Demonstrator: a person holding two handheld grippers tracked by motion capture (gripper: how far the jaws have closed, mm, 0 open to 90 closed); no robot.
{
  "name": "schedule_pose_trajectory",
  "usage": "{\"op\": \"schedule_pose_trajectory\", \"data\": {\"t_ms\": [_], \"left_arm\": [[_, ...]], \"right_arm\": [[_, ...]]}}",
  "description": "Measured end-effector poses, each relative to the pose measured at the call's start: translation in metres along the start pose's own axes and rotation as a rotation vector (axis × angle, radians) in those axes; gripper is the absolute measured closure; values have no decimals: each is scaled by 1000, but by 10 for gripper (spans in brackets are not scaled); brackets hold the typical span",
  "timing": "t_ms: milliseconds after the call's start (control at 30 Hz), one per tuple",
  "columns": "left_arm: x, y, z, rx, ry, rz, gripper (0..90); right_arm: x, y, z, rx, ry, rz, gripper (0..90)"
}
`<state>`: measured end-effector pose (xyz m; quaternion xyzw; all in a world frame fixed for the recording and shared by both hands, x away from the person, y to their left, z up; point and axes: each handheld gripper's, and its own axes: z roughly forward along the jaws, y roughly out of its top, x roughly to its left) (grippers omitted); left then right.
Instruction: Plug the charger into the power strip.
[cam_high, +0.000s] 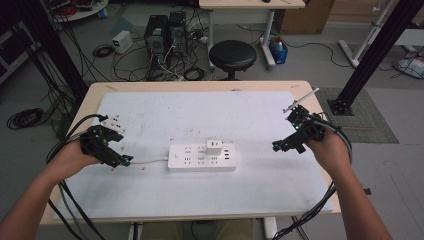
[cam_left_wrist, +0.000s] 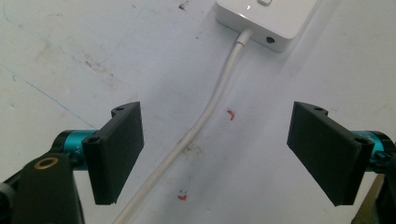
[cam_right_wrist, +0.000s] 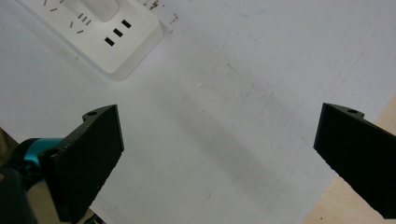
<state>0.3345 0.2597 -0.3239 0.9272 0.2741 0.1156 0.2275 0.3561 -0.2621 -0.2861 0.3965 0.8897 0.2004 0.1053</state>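
From my remote station, I see a white power strip (cam_high: 201, 156) lying mid-table on the white mat (cam_high: 165, 112), a white charger (cam_high: 214, 147) plugged into its top. Its white cord (cam_left_wrist: 196, 130) runs toward my left gripper (cam_high: 122, 161), whose jaws stand spread wide to either side of the cord, touching nothing. My right gripper (cam_high: 278, 146) hovers well to the strip's right, jaws likewise released and gripping nothing, over bare mat near the table's wooden edge (cam_right_wrist: 348, 205). Small red marks (cam_left_wrist: 230, 114) dot the mat beside the cord.
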Motion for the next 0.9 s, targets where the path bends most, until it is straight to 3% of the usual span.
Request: {"op": "schedule_pose_trajectory", "data": {"t_ms": [900], "left_arm": [[-5, -15, 0, 10, 20, -26, 186]], "right_arm": [[2, -24, 15, -25, 5, 22, 8]]}}
